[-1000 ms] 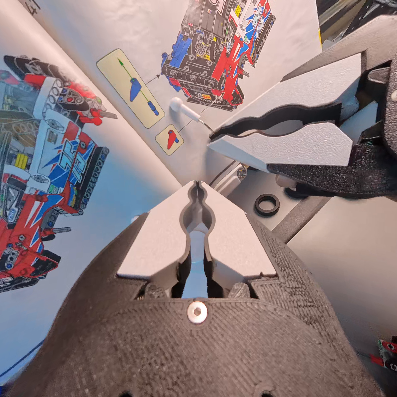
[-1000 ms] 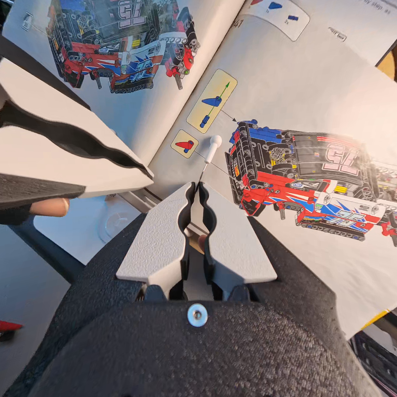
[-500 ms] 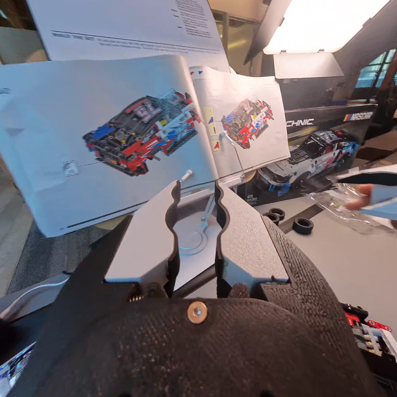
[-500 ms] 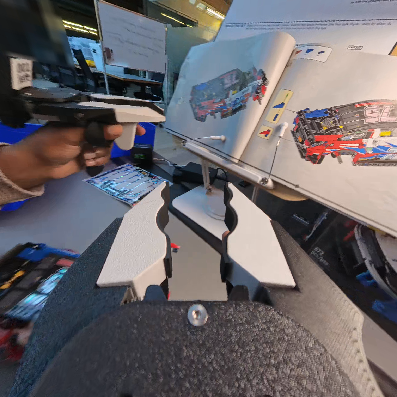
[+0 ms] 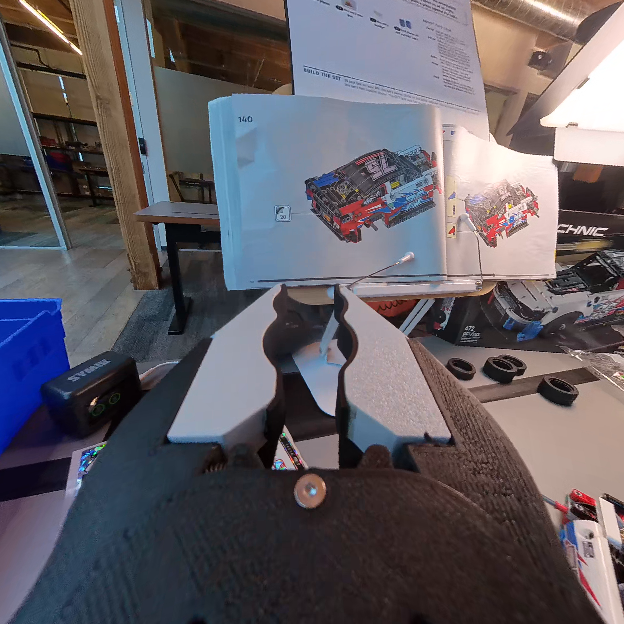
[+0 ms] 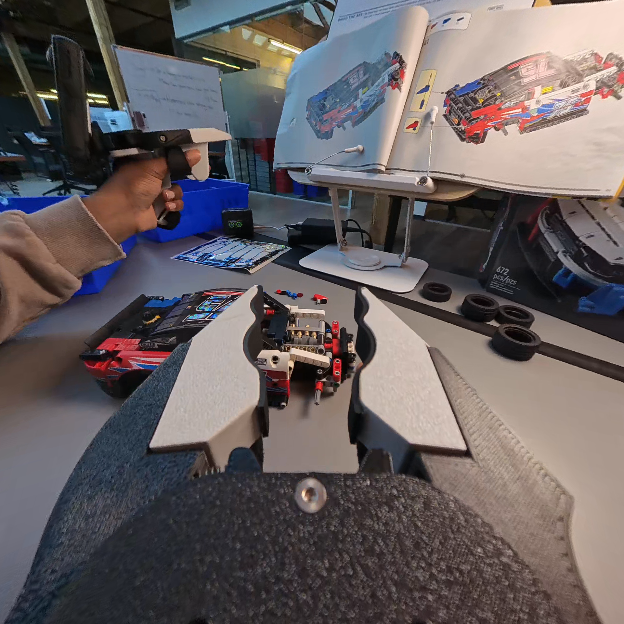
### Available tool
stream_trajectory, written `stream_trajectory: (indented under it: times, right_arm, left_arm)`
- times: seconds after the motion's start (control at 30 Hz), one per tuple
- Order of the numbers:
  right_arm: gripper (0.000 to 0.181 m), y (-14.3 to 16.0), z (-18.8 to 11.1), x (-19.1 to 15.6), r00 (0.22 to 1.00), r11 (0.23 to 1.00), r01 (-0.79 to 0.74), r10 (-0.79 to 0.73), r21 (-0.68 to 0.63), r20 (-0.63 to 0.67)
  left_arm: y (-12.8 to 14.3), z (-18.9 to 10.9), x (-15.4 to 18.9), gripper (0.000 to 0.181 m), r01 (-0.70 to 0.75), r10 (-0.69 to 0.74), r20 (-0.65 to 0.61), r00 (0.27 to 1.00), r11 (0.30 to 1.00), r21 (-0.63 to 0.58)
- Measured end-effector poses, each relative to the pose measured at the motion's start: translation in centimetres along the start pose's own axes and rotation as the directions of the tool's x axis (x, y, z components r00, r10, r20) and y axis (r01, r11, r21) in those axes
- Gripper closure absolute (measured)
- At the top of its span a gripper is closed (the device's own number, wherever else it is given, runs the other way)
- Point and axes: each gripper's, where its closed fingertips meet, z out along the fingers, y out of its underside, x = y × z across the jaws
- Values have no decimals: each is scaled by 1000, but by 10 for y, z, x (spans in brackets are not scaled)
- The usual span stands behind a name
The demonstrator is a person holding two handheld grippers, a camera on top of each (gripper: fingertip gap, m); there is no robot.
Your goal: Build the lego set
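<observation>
The right gripper (image 6: 309, 292), grey wedge fingers on a black textured body, has its jaws wide apart and holds nothing. Framed in that gap and just beyond the fingertips lies the half-built red, black and white brick race car (image 6: 216, 341) on the grey tabletop (image 6: 506, 422). Its open end, with exposed white beams and red pins, points toward this gripper's right finger; its long axis runs away leftward to the red nose. The right gripper is plainly the nearer of the two.

The left gripper (image 5: 310, 292) also has its jaws parted, less widely, and is empty. In the right wrist view it is held up in a hand (image 6: 141, 192) with a beige sleeve, well above and left of the car, aimed at the open instruction booklet (image 5: 337, 202) rather than at the model.

Behind the car, a few small loose red and blue pieces (image 6: 300, 295) lie on the tabletop. Farther behind it stands the white book stand (image 6: 364, 266) carrying the booklet. Right of the car are four black rubber tyres (image 6: 515, 341), and behind them the black set box (image 6: 553, 256). Back-left of the car lie a shiny sticker sheet (image 6: 233, 253) and a blue plastic bin (image 6: 209, 206).

The coming move likely turns on the right gripper dropping forward onto either the car's open end or the loose pieces beyond it.
</observation>
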Motion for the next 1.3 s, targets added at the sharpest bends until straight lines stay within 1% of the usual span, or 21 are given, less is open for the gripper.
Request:
stream_trajectory:
  times: [0.07,0.13,0.2,0.27,0.33,0.4,0.43,0.47,0.6,0.7,0.73,0.77,0.83,0.87,0.97,1.07,1.1,1.17,1.23,1.3]
  right_arm:
    - [132,0,0,6,1000,1000,8,-7,22,-17]
    - [132,6,0,7,1000,1000,-11,11,5,-6]
    - [133,8,0,7,1000,1000,-24,24,4,2]
    - [135,10,-1,10,999,999,-42,42,5,-3]
    - [134,13,0,12,997,997,-76,76,-8,7]
    - [135,12,-1,11,994,995,-103,103,-2,26]
    - [135,12,-2,10,994,994,-106,106,-1,33]
    - [136,13,-2,9,994,995,-104,104,-5,38]
    - [137,17,-2,3,993,995,-98,99,-22,64]
    - [138,19,-1,-3,993,996,-84,86,-31,79]
    - [138,20,-1,-3,993,996,-78,81,-36,81]
    - [138,20,-1,-3,994,997,-73,76,-39,78]
    - [139,22,0,-2,995,996,-72,75,-45,71]
    - [139,22,0,-1,994,996,-77,80,-48,68]
    - [140,22,0,0,993,994,-94,97,-51,62]
    - [141,22,-1,1,995,995,-84,87,-49,57]
    - [142,21,-2,1,995,996,-78,81,-48,55]
    - [142,21,-2,1,996,997,-69,71,-46,54]
    - [142,21,-2,1,997,997,-55,58,-46,52]
    - [143,20,-2,1,998,998,-34,36,-45,42]
  left_arm:
    - [4,5,-5,157,-45,45,24,999,999,-14]
    - [14,10,-12,155,-86,89,37,995,994,-67]
    - [34,16,-15,148,-74,78,15,997,984,-162]
    - [60,19,-22,139,-44,49,12,999,959,-280]
    - [94,18,-30,127,-32,45,19,999,902,-431]
    - [131,12,-36,104,-29,46,14,999,812,-584]
    - [147,8,-37,94,-22,37,10,999,767,-642]
    - [159,5,-36,87,-16,26,4,1000,736,-676]
    - [188,-6,-38,82,-28,37,-6,999,655,-755]
    - [206,-15,-32,85,-22,-7,-33,999,590,-807]
    - [209,-16,-32,87,-32,-2,-41,999,582,-813]
    - [210,-18,-35,95,-44,21,-39,999,577,-816]
    - [210,-21,-38,105,-64,47,-46,998,565,-822]
    - [210,-23,-40,114,-82,70,-52,996,556,-827]
    - [208,-29,-37,144,-99,76,-69,995,540,-835]
    - [201,-31,-38,167,-166,162,-93,982,534,-829]
    - [196,-30,-37,174,-183,186,-95,978,545,-818]
    - [180,-27,-37,181,-212,230,-92,969,579,-787]
    - [161,-25,-33,181,-238,262,-90,961,615,-752]
    - [142,-25,-25,181,-251,263,-97,960,652,-715]
